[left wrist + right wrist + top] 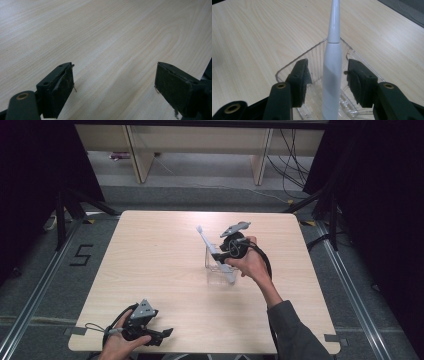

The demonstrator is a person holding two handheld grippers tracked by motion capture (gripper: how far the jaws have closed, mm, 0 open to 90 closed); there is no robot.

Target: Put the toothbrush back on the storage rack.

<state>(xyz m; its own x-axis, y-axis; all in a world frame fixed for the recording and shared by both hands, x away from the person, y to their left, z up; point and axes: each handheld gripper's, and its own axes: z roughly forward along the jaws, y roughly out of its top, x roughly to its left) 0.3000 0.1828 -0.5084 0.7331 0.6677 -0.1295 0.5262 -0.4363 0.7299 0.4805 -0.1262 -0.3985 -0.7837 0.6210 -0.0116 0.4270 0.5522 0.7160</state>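
Observation:
A white electric toothbrush (pixel 212 248) stands tilted in a clear plastic container (pixel 216 272) near the table's middle, its head pointing up and to the far left. My right gripper (pixel 220 257) is at the container; in the right gripper view its jaws flank the toothbrush handle (pixel 332 75) with a gap on each side, so the gripper (pixel 327 72) is open. The container's ribbed wall (pixel 312 48) lies just behind the jaws. My left gripper (pixel 166 334) rests near the table's front left edge, open (pixel 115 80) over bare wood.
The light wooden table (pixel 150 255) has wide free room left of the container and at the back. Beyond the far edge stand desk legs (pixel 142 157) and loose cables (pixel 292 160). A "5" is marked on the floor (pixel 80 255) at the left.

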